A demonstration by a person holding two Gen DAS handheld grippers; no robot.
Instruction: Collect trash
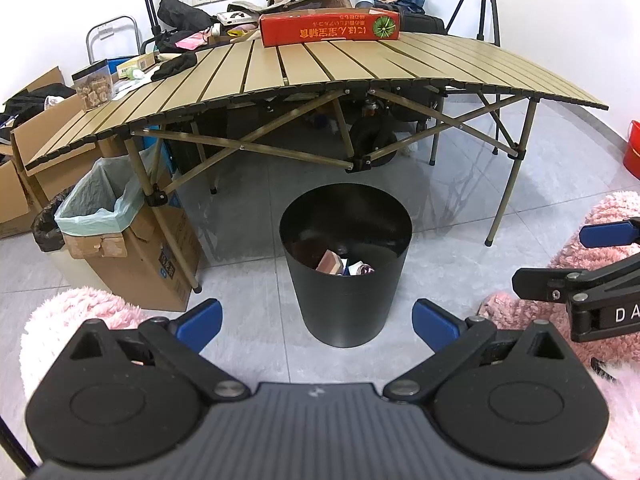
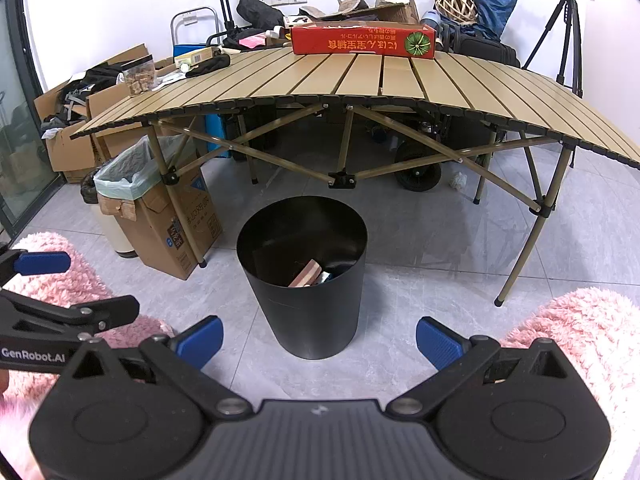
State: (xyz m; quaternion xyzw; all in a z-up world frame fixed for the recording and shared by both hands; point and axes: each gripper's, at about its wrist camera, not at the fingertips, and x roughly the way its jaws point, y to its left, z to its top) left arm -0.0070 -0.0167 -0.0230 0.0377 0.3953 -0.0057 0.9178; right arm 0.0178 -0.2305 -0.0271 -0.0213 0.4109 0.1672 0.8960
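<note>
A black round trash bin [image 1: 346, 280] [image 2: 302, 284] stands on the grey tile floor in front of a folding slatted table [image 1: 320, 68] [image 2: 360, 76]. Inside it lie a brown block [image 1: 330, 261] [image 2: 306, 274] and some crumpled wrappers [image 1: 358, 269]. My left gripper [image 1: 318, 322] hangs open just before the bin, nothing between its blue pads. My right gripper [image 2: 319, 342] is also open and empty, just short of the bin. Each gripper shows at the edge of the other's view.
A red carton [image 1: 330, 28] [image 2: 362, 42] lies at the table's far edge among clutter. A cardboard box with a pale green liner [image 1: 100, 196] [image 2: 128, 176] stands left of the bin by a table leg. Pink fluffy sleeves [image 1: 80, 316] [image 2: 580, 336] flank the grippers. Tripods stand behind.
</note>
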